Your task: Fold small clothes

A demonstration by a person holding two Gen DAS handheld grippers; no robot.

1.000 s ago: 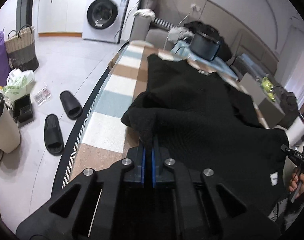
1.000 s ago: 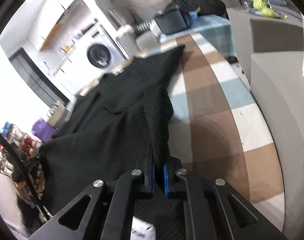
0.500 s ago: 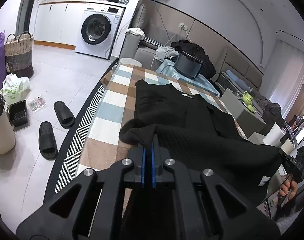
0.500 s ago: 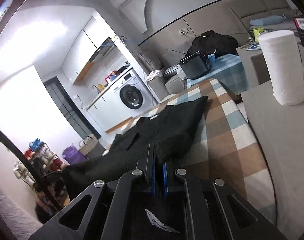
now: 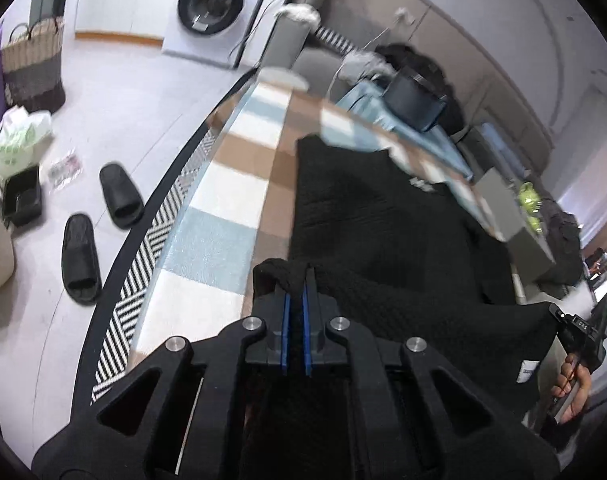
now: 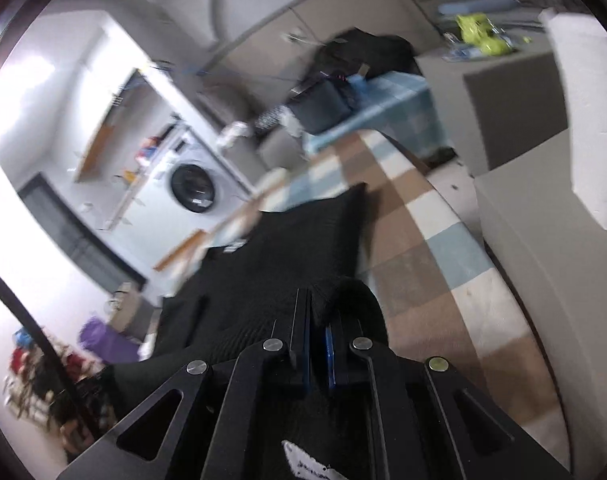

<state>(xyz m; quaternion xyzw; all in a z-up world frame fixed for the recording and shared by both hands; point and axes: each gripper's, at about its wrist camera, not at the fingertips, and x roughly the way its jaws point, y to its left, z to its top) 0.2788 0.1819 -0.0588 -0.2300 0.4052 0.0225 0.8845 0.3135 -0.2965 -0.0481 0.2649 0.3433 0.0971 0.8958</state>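
A black knit garment (image 5: 387,232) lies spread along a checked cloth-covered table (image 5: 227,184). My left gripper (image 5: 296,280) is shut on a bunched near edge of it, held above the table. My right gripper (image 6: 315,312) is shut on the opposite near corner of the same garment (image 6: 287,256). The right gripper also shows in the left wrist view (image 5: 575,332), held by a hand, with the fabric stretched between the two. A white label (image 5: 528,370) hangs at that corner.
Two black slippers (image 5: 99,216) lie on the floor left of the table. A washing machine (image 5: 215,4) stands at the back. A dark box (image 5: 417,108) sits at the table's far end. A white paper roll (image 6: 583,112) stands on a grey block to the right.
Both grippers have tilted down and moved forward over the table with the garment edge still held. Both views are blurred by the motion.
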